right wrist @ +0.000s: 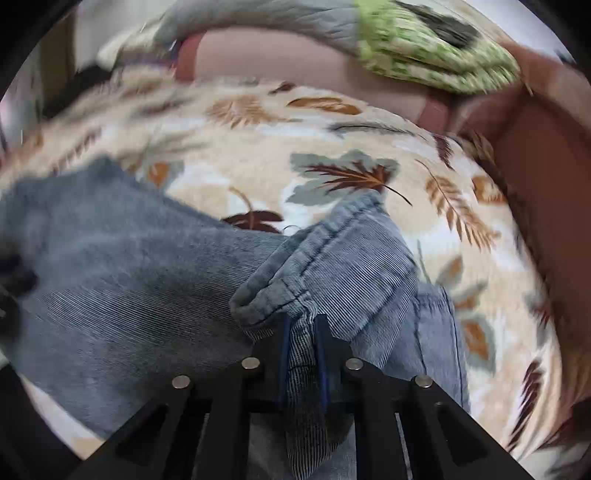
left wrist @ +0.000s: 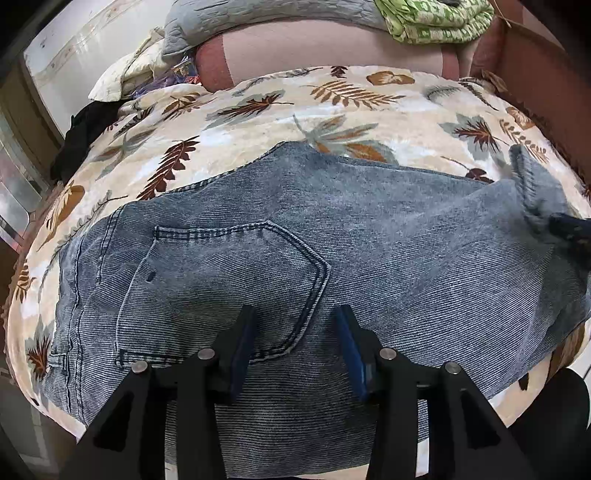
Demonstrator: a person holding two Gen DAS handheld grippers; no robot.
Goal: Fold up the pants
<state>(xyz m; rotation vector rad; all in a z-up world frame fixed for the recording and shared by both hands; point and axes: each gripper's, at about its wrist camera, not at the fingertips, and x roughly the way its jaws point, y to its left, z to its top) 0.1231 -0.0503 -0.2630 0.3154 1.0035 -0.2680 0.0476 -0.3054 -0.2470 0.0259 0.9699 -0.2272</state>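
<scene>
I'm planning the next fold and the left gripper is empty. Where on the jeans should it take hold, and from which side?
Probably the waistband edge of the jeans, at the left end beside the back pocket. That hem is thick and stitched, lies flat on the leaf-print blanket and gives a firm ridge. Come from the left, outside the cloth, with the open left gripper. The right gripper already pinches the leg hem.

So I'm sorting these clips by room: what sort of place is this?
Most likely a bedroom or living room at home. The jeans lie on a leaf-print blanket over a padded surface, with a pink cushion, a grey quilt and a folded green blanket piled behind.
</scene>
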